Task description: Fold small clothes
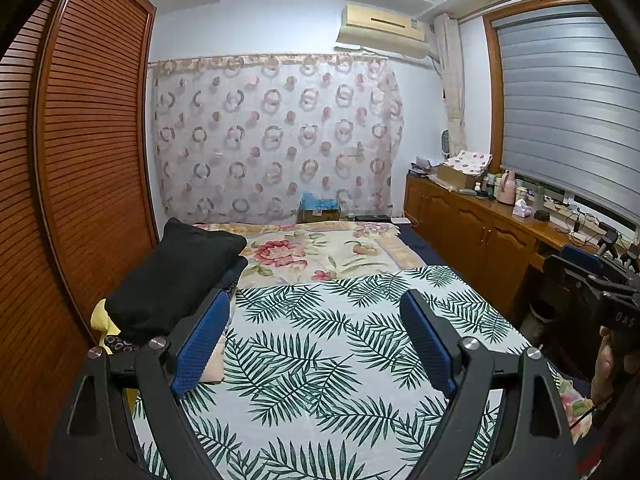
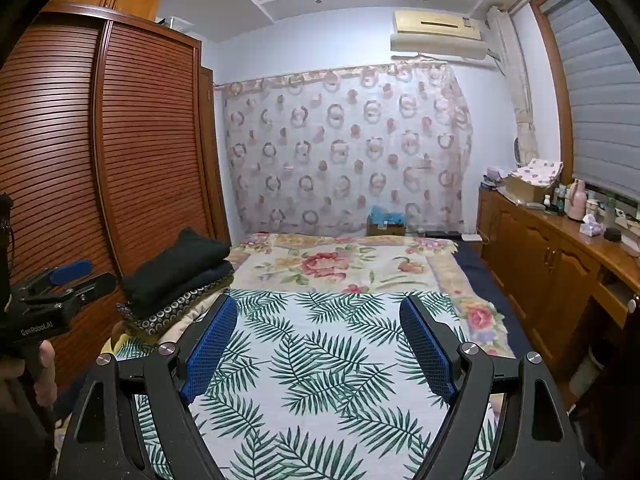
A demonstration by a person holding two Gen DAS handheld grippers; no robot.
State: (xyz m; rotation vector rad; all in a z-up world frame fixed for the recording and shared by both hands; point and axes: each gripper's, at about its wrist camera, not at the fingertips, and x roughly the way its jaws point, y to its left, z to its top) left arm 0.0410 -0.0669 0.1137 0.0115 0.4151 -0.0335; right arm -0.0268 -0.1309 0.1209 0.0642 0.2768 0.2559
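While both tools hover spread and empty over the bed, nothing is gripped.
Left tool point(image 1: 314, 344) and right tool point(image 2: 318, 346) sit above the leaf-print cloth point(image 1: 320, 360); folded stack point(image 1: 172, 276) lies far left, near the bed edge. Risk: a careless sweep knocks it off.

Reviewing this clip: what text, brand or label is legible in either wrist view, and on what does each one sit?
"GenRobot.AI": on the left tongs body, seen in the right wrist view.
"DAS": partial lettering on the right tongs body, at the edge of the left wrist view.
Air conditioner sticker: too small to read.
Bottles on the wooden counter: labels blurred.
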